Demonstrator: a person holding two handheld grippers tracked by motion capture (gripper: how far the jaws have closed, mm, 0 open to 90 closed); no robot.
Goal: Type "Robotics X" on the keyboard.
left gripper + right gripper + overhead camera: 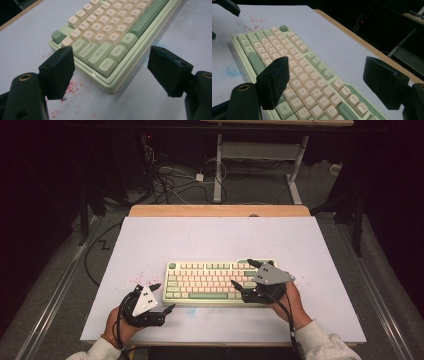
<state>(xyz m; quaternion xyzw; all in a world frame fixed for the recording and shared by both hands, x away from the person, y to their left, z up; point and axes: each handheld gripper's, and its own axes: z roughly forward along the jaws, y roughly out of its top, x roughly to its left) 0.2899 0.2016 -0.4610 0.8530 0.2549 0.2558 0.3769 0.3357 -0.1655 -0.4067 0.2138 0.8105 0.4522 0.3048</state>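
Pale grey-white board is covering the table [150,240] in front of me, with a strip of bare wood [220,210] showing along its far edge. Red specks [72,87] are dotting the surface near my left side, and a faint blue smudge [233,70] is sitting just off the keyboard's near edge.

The keyboard [217,281] is lying flat on the near half of the table, roughly centred between my hands, its long side running across in front of me. Its case is pale green, most keys are cream, and the space bar [147,18] and the outer keys are green.

My right gripper [245,276] is hovering over the keyboard's right end; its jaws are standing wide apart above the keys, pressing on nothing, with one of them over the lower rows.

My left gripper [162,297] is resting just off the keyboard's near left corner. Its jaws are also spread wide, released, framing that corner with the Ctrl key [107,67] between them but not touching it.
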